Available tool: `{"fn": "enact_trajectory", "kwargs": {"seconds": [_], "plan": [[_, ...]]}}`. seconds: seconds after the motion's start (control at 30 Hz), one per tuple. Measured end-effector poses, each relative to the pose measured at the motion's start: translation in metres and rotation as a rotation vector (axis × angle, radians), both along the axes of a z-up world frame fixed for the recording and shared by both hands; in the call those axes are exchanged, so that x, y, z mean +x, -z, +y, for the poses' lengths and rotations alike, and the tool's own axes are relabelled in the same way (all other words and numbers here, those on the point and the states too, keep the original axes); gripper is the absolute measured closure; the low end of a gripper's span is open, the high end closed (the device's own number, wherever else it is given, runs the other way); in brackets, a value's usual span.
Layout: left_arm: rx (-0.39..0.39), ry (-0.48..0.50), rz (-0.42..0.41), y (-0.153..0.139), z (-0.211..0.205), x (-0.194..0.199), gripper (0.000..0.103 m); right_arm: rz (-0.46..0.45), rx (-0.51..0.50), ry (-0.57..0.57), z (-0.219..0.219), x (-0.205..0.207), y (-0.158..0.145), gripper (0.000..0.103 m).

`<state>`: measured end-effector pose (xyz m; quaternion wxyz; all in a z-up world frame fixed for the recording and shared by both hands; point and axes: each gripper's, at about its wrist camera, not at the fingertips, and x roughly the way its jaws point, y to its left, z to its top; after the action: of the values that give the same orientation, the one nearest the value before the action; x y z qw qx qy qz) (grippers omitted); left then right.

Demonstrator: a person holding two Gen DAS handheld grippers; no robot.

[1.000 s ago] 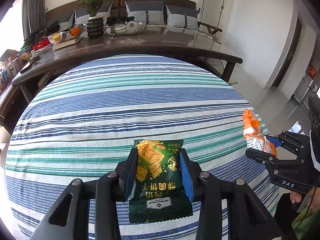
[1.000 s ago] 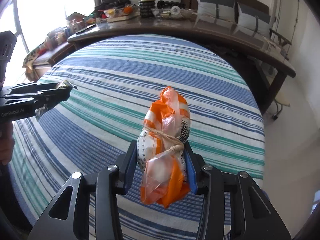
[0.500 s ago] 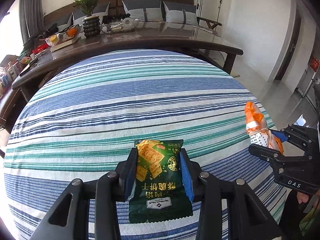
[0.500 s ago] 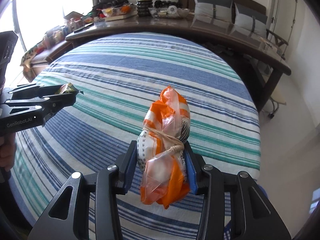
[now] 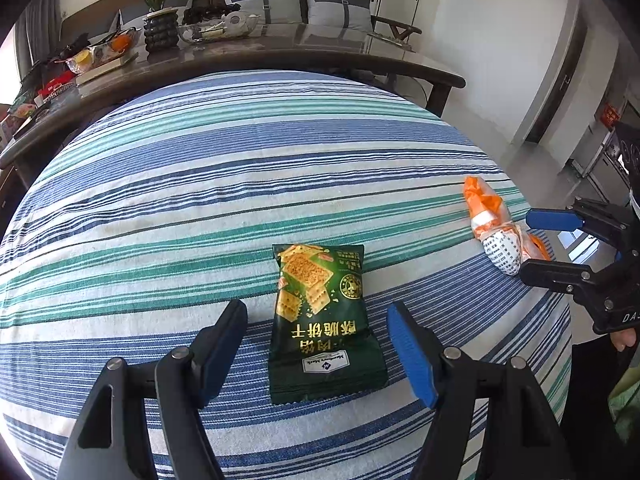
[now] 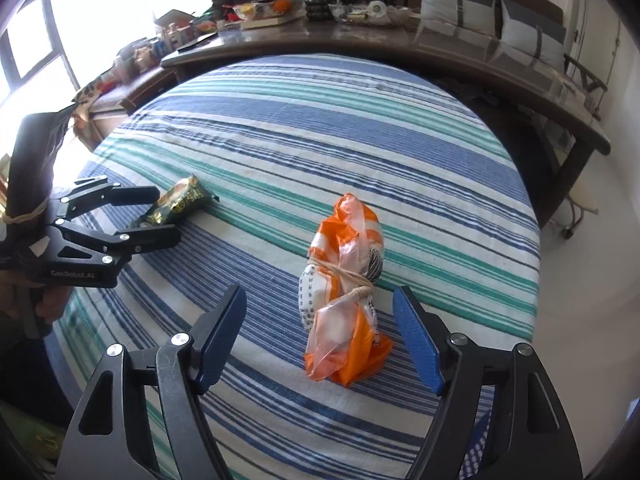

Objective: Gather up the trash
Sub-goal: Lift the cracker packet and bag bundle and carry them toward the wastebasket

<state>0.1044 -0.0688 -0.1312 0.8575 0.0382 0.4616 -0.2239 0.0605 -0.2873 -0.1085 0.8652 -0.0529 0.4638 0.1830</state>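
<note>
Two pieces of trash lie on the striped tablecloth (image 5: pixel 280 168), each between spread jaws: the green cracker packet (image 5: pixel 322 320) inside the left gripper (image 5: pixel 316 344), the tied orange plastic bag (image 6: pixel 344 300) inside the right gripper (image 6: pixel 320 336). Both sets of jaws are opening, pads clear of either item — nothing is held. The risk, as I judge it: the slick packet sliding away, or the pads catching only loose film of the bag, so it slips out on lifting.
</note>
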Motion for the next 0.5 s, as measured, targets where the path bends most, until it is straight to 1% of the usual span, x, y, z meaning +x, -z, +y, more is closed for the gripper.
{"fn": "enact_trajectory", "kwargs": {"seconds": [0.13, 0.2, 0.27, 0.3, 0.33, 0.37, 0.43, 0.5], "plan": [[0.046, 0.022, 0.007, 0.000, -0.006, 0.004, 0.029, 0.031, -0.012, 0.027, -0.003, 0.011, 0.006, 0.026], [0.050, 0.019, 0.008, 0.000, -0.009, 0.005, 0.029, 0.046, -0.001, 0.037, -0.003, 0.017, 0.008, 0.026], [0.060, 0.017, 0.003, 0.000, -0.013, 0.006, 0.031, 0.063, 0.005, 0.045, -0.002, 0.022, 0.012, 0.029], [0.068, 0.016, -0.005, 0.000, -0.014, 0.005, 0.039, 0.072, 0.001, 0.046, -0.002, 0.024, 0.013, 0.041], [0.079, 0.020, -0.019, -0.001, -0.016, 0.004, 0.050, 0.082, -0.005, 0.045, -0.001, 0.025, 0.015, 0.057], [0.087, 0.029, -0.027, -0.002, -0.019, 0.004, 0.061, 0.085, -0.007, 0.050, -0.001, 0.025, 0.015, 0.057], [0.056, 0.037, -0.013, -0.004, -0.019, 0.005, 0.064, 0.073, 0.002, 0.061, -0.004, 0.022, 0.009, 0.058], [0.037, 0.037, -0.013, -0.006, -0.020, 0.002, 0.066, 0.056, 0.025, 0.068, -0.010, 0.017, 0.001, 0.058]]}}
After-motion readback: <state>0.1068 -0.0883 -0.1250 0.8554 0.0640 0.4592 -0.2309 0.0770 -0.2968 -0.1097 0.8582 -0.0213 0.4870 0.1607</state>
